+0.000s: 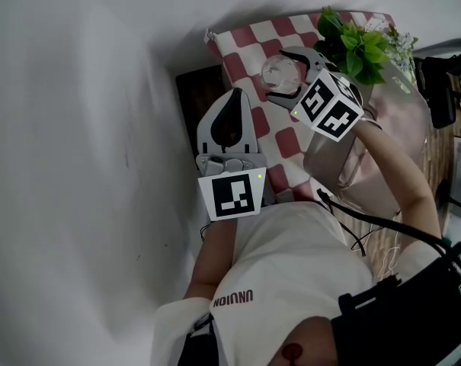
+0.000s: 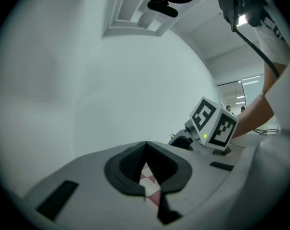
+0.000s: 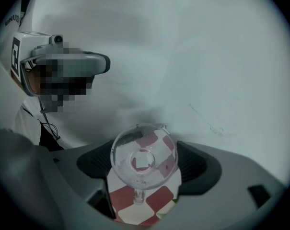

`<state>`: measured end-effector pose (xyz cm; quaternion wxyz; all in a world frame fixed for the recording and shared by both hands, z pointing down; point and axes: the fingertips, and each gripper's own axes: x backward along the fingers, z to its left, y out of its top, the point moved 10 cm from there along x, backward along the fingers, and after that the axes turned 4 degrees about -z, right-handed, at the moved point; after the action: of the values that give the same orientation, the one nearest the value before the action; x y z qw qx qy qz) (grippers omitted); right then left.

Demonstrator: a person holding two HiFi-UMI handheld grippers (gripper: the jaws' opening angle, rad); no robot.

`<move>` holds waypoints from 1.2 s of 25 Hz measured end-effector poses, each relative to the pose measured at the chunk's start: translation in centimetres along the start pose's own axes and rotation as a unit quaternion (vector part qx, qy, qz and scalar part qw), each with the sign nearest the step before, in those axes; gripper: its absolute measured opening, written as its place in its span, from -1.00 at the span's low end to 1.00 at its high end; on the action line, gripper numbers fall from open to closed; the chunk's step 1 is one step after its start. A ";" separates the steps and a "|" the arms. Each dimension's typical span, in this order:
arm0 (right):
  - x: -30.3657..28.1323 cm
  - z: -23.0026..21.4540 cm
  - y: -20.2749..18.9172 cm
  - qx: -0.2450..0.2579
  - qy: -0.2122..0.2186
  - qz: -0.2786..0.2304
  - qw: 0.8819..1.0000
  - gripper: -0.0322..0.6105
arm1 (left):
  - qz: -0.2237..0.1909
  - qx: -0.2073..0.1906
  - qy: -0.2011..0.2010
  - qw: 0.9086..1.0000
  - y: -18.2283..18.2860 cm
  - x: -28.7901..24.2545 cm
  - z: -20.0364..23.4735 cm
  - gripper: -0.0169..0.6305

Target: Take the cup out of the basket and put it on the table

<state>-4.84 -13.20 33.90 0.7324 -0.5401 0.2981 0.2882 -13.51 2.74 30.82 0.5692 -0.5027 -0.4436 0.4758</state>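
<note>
Right gripper (image 1: pixel 276 75) (image 3: pixel 145 166) clamped on the clear round glass cup (image 1: pixel 281 70) (image 3: pixel 144 158), cup over the far half of the red-and-white checked cloth (image 1: pixel 249 48); can't tell if it touches the cloth. Left gripper (image 1: pixel 235 94) (image 2: pixel 145 144) closed on nothing, jaw tips together, at the cloth's near left edge. Green leafy plant (image 1: pixel 357 40) sits at the cloth's far right corner.

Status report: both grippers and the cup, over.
Left gripper shut, empty. Right gripper shut on the glass cup, over the checkered cloth. Cloth below looks clear.
</note>
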 end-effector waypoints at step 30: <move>-6.2 0.1 -1.6 0.015 0.048 0.052 0.997 0.37 | 0.014 0.002 0.008 1.000 -0.9 -1.3 1.0 -0.92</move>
<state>-7.68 -14.10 39.57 0.7090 -0.5261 0.3648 0.2956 -14.62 1.61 31.76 0.5671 -0.5116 -0.4314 0.4801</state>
